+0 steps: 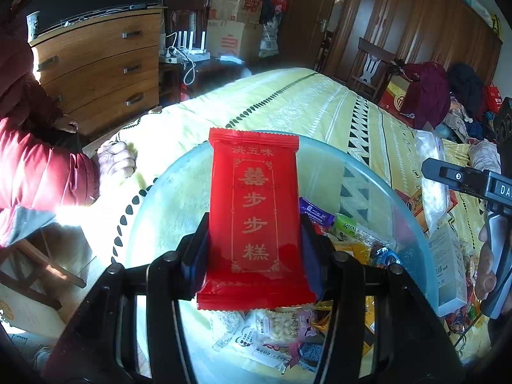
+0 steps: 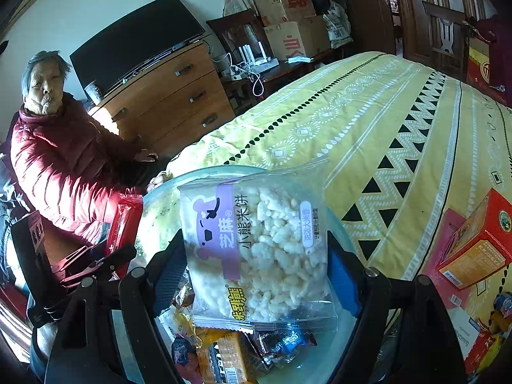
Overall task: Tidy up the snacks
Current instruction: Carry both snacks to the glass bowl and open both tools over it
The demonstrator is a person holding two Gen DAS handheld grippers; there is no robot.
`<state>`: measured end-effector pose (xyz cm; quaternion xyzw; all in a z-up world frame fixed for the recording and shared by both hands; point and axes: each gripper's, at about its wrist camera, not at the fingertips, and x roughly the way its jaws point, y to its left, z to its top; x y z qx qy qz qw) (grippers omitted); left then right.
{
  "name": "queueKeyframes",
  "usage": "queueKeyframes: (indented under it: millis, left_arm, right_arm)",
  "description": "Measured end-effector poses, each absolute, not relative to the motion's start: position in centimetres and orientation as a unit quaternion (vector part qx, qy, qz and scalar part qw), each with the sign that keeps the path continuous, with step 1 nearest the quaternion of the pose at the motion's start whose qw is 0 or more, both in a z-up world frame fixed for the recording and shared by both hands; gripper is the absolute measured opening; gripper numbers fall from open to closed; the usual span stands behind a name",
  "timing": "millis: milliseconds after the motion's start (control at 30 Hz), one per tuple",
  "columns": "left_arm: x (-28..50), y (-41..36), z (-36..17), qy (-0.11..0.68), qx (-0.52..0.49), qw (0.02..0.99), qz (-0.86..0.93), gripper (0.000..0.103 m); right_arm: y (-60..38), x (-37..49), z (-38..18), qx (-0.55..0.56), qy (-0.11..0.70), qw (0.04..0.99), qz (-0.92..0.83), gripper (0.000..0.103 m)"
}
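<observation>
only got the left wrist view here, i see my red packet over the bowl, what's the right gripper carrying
Observer: The right gripper is shut on a clear rice cracker bag with a purple bear label.
Operator: is that bag over the bowl too
Observer: Yes, it hangs above the clear bowl, over wrapped snacks in it, such as an orange packet.
Operator: anything right of the bowl i should know about
Observer: An orange and red box lies on the yellow bedspread there.
Operator: who's nearby
Observer: A person in a red puffer jacket sits beyond the bowl, beside the wooden dresser.
</observation>
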<state>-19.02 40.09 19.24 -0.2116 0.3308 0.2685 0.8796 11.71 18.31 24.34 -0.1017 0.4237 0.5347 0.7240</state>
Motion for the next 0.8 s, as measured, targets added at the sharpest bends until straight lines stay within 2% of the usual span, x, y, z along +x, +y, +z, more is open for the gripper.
queueKeyframes:
  millis: [600,700,800]
  left_arm:
    - [-19.0,40.8,18.8,0.338,-0.213,0.877,0.267,0.053]
    - [-19.0,40.9,18.6,0.340,-0.215,0.875,0.270,0.059]
    - [-19.0,40.9,18.7,0.340,-0.210,0.874,0.275,0.071]
  right_arm:
    - [18.6,11.0,24.6,-0.116,0.417,0.723,0.539,0.083]
    - [18.9,10.7,24.4,-0.126,0.421,0.718,0.540,0.083]
    - [19.1,10.4,24.3,-0.133,0.422,0.714,0.542,0.086]
